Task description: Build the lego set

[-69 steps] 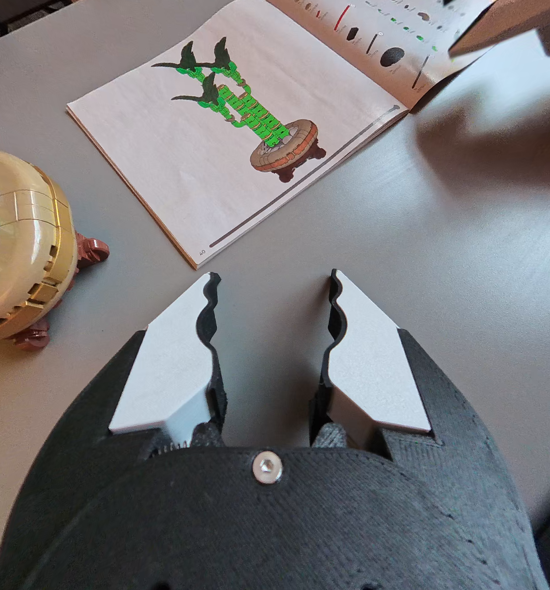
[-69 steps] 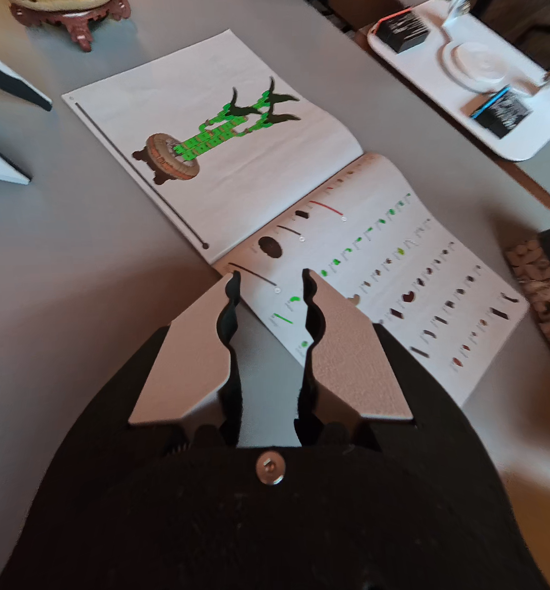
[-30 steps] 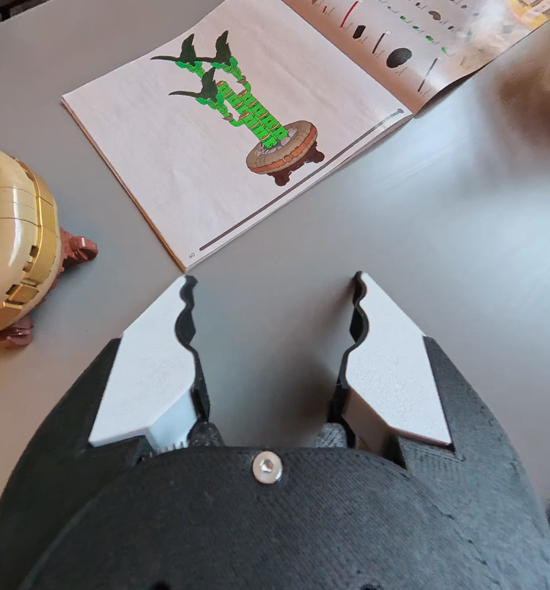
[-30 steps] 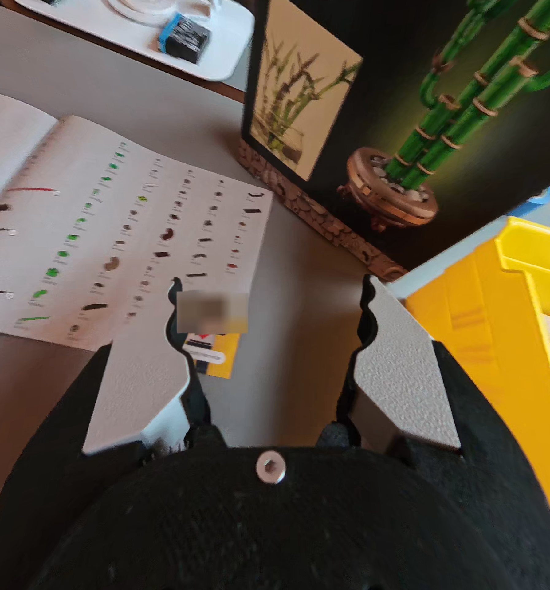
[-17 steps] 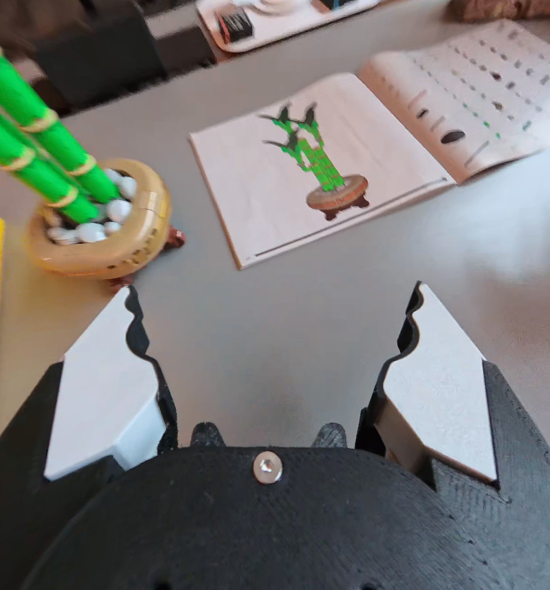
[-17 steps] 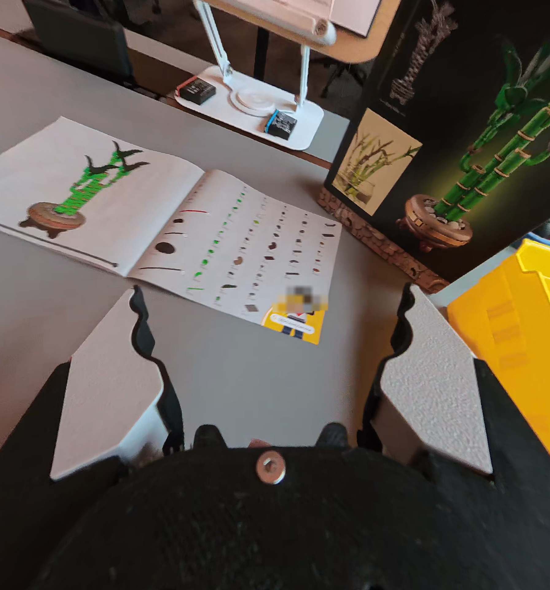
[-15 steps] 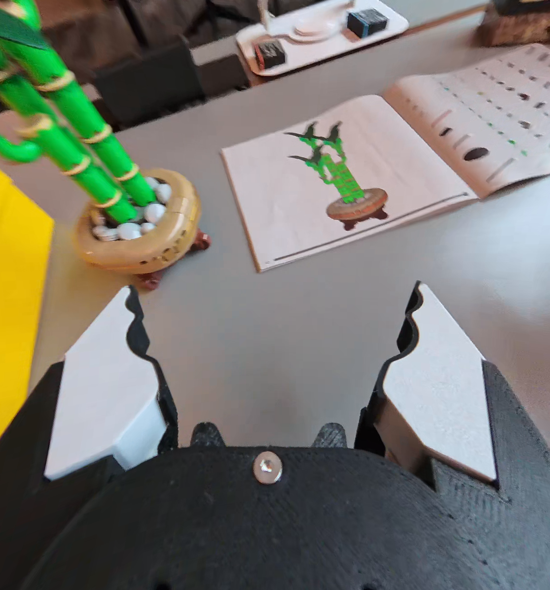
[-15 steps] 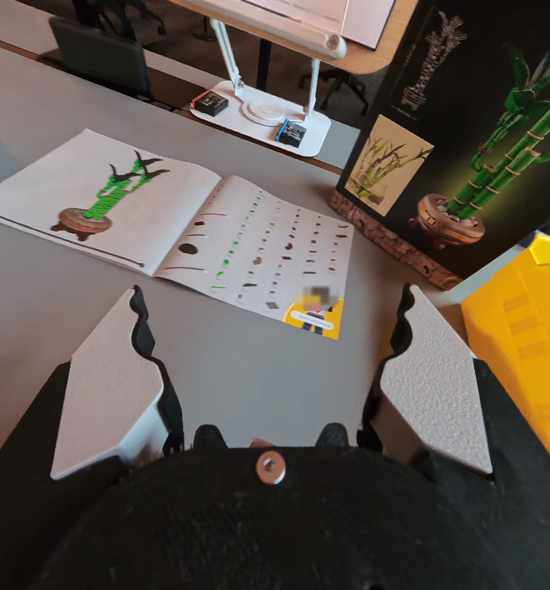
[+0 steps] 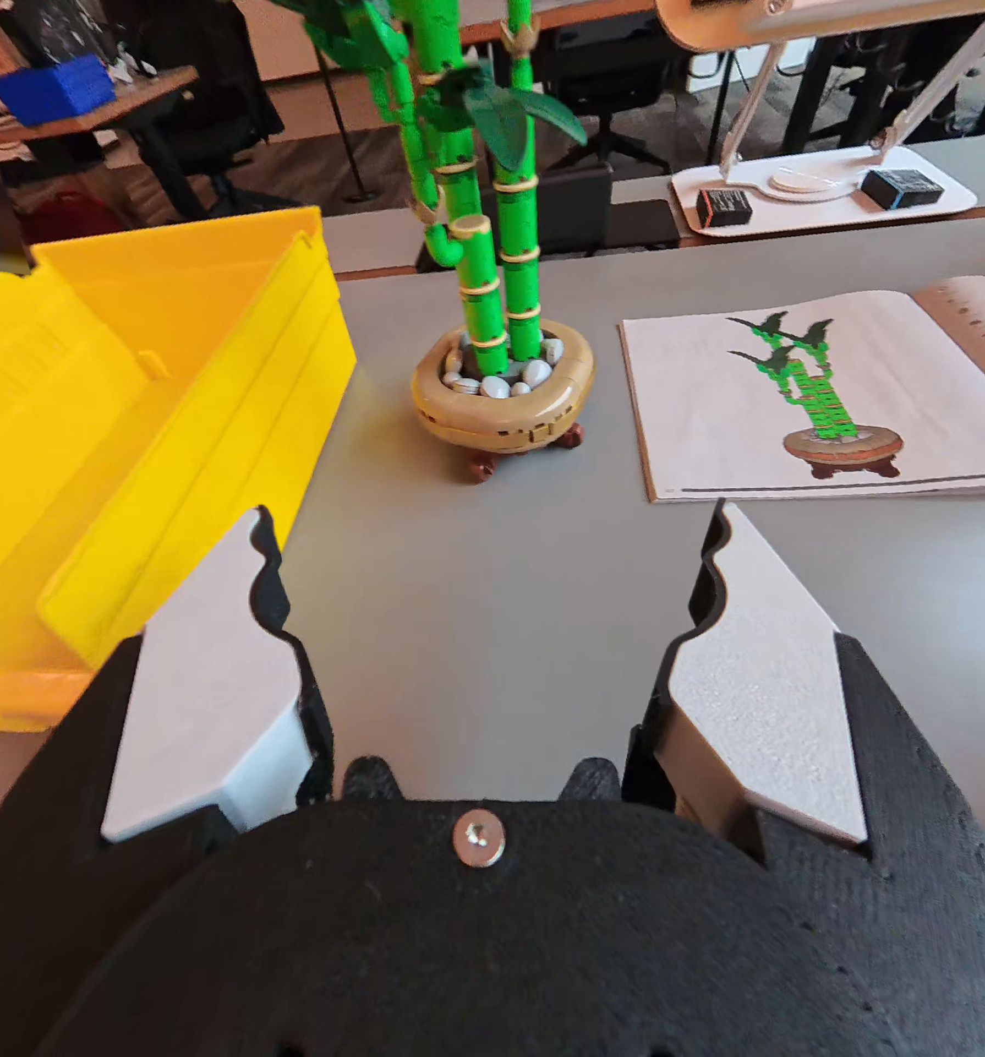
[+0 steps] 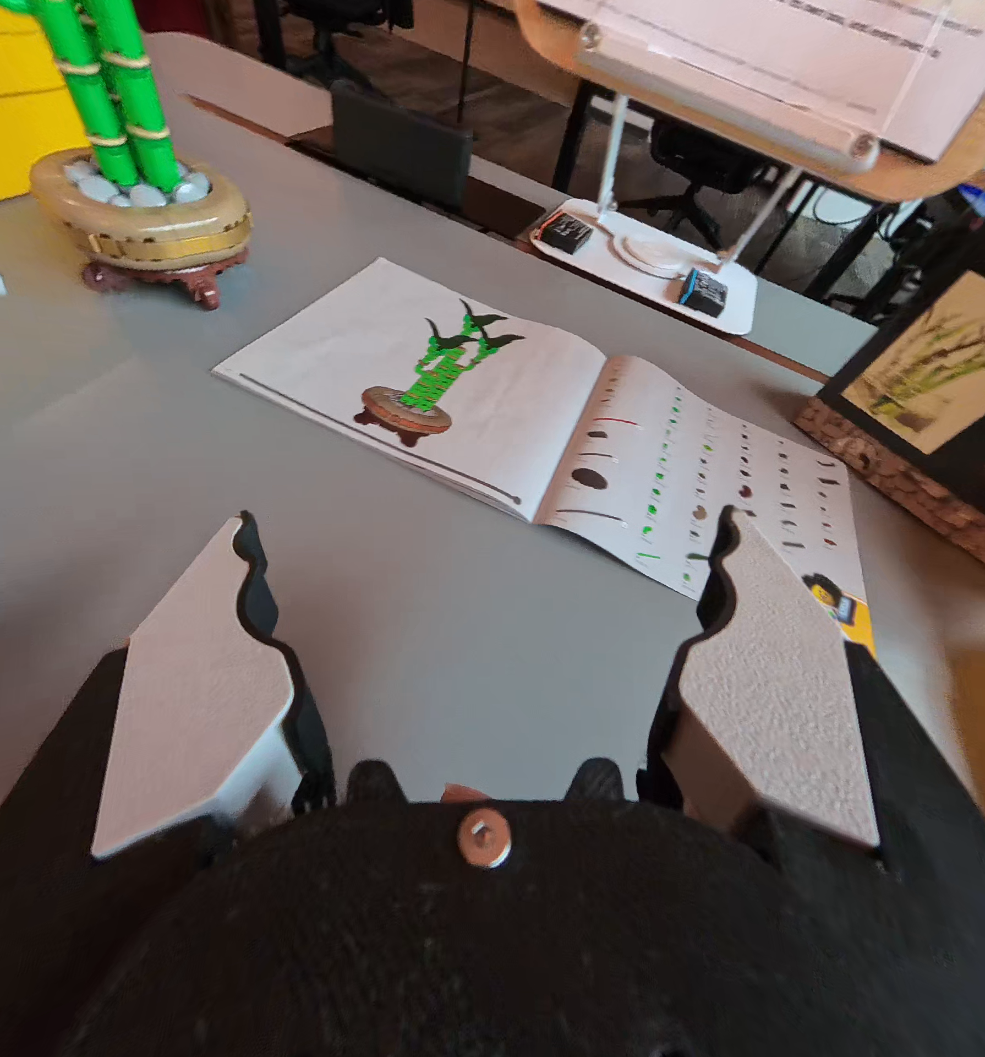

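A built lego bamboo plant [image 9: 481, 274] stands upright in its tan pot [image 9: 504, 403] on brown feet, on the grey table; it also shows at the far left of the right wrist view [image 10: 130, 189]. The open instruction booklet [image 9: 810, 394] lies to its right, and shows in the right wrist view [image 10: 536, 434] too. My left gripper [image 9: 490, 526] is open and empty, above the table in front of the pot. My right gripper [image 10: 487, 529] is open and empty, above the table in front of the booklet.
A yellow bin [image 9: 136, 400] stands left of the plant. The set's box [image 10: 936, 412] stands at the right. A white lamp base [image 10: 644, 257] with two small black boxes sits behind the table edge. Chairs and desks stand beyond. It is some 12 cm from my left tips to the built lego bamboo plant [image 9: 481, 274]. Seen from the right wrist view [image 10: 67, 46] as well.
Both grippers have opened wide, lifted and tilted up. The left view has swung left to show the whole plant and the yellow bin; the right view swung back left onto the booklet.
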The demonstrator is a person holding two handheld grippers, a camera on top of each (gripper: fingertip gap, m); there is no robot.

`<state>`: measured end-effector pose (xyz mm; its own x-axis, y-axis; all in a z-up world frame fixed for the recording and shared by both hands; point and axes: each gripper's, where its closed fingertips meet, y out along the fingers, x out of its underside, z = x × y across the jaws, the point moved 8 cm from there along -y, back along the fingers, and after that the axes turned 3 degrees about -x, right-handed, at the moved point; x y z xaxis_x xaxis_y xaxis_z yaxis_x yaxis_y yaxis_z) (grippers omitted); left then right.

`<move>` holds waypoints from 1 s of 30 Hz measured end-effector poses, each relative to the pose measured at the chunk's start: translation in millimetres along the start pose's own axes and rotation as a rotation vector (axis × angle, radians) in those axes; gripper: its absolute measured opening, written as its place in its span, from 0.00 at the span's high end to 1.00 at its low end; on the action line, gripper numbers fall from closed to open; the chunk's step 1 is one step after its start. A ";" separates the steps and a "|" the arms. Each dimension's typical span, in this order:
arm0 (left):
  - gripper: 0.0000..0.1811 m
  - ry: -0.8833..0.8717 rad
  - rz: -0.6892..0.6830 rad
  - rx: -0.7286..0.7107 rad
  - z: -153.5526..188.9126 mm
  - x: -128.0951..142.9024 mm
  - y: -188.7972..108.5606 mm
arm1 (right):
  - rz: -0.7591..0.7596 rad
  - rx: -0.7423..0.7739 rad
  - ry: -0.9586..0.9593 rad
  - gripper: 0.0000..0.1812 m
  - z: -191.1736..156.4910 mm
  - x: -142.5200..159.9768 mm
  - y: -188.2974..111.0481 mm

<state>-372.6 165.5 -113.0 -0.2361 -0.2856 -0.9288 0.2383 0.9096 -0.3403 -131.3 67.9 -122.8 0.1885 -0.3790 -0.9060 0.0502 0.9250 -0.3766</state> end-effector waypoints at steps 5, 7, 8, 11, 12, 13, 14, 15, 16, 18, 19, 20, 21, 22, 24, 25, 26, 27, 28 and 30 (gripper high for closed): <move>0.23 -0.019 0.023 -0.017 -6.1 1.7 0.5 | -0.068 -0.002 -0.089 0.17 -12.1 10.9 6.8; 0.23 -0.012 0.017 -0.021 -5.3 2.3 1.2 | -0.069 0.006 -0.078 0.17 -9.0 12.6 4.9; 0.23 -0.012 0.017 -0.021 -5.0 2.6 1.2 | -0.066 0.007 -0.061 0.17 -6.9 13.4 3.7; 0.23 -0.028 0.011 -0.016 -5.9 4.7 1.9 | -0.068 0.003 -0.019 0.18 -1.2 16.4 2.2; 0.23 -0.030 0.005 -0.018 -6.8 5.6 2.5 | -0.070 0.001 -0.010 0.18 0.0 17.1 2.1; 0.23 -0.033 -0.001 -0.018 -7.3 6.7 3.1 | -0.073 -0.005 -0.003 0.18 0.4 17.9 2.3; 0.23 -0.037 -0.006 -0.016 -7.8 7.6 3.7 | -0.078 -0.012 0.003 0.18 0.1 18.7 2.7; 0.23 -0.041 -0.010 -0.015 -8.4 8.6 4.1 | -0.083 -0.028 0.009 0.18 -1.4 19.6 3.4; 0.23 -0.042 -0.016 -0.015 -9.2 9.6 4.4 | -0.090 -0.043 0.016 0.18 -3.0 20.5 4.2; 0.23 -0.048 -0.029 -0.014 -11.6 11.4 5.6 | -0.103 -0.077 0.021 0.19 -7.1 22.1 6.1; 0.23 -0.056 -0.036 -0.010 -13.3 12.2 6.3 | -0.112 -0.095 0.021 0.19 -9.7 23.0 7.4; 0.23 -0.063 -0.040 -0.006 -15.3 12.8 7.1 | -0.118 -0.114 0.019 0.19 -12.9 23.6 9.1; 0.22 -0.066 -0.038 0.002 -17.0 13.3 8.3 | -0.125 -0.133 0.017 0.19 -16.4 24.1 10.8; 0.22 -0.068 -0.028 0.015 -18.4 13.5 9.5 | -0.133 -0.152 0.013 0.18 -20.2 24.6 12.5; 0.21 -0.069 0.001 0.046 -20.0 13.7 11.2 | -0.159 -0.167 -0.012 0.18 -25.8 25.1 15.3; 0.21 -0.067 0.019 0.051 -21.3 13.8 11.8 | -0.169 -0.165 -0.028 0.18 -27.6 25.4 16.4; 0.21 -0.061 0.038 0.049 -22.6 13.8 12.5 | -0.177 -0.162 -0.042 0.18 -29.2 25.6 17.4; 0.22 -0.046 0.053 0.039 -24.3 14.0 13.4 | -0.185 -0.160 -0.055 0.18 -30.8 25.9 18.1; 0.22 -0.022 0.057 0.021 -26.4 14.6 14.4 | -0.192 -0.158 -0.067 0.18 -32.1 26.2 18.7; 0.23 0.027 0.040 -0.017 -31.2 15.6 16.5 | -0.207 -0.150 -0.093 0.18 -34.3 26.9 19.8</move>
<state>-401.7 185.4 -128.5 -0.2521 -0.2405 -0.9373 0.2322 0.9253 -0.2999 -158.8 75.2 -161.3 0.2790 -0.5490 -0.7879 -0.0472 0.8116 -0.5823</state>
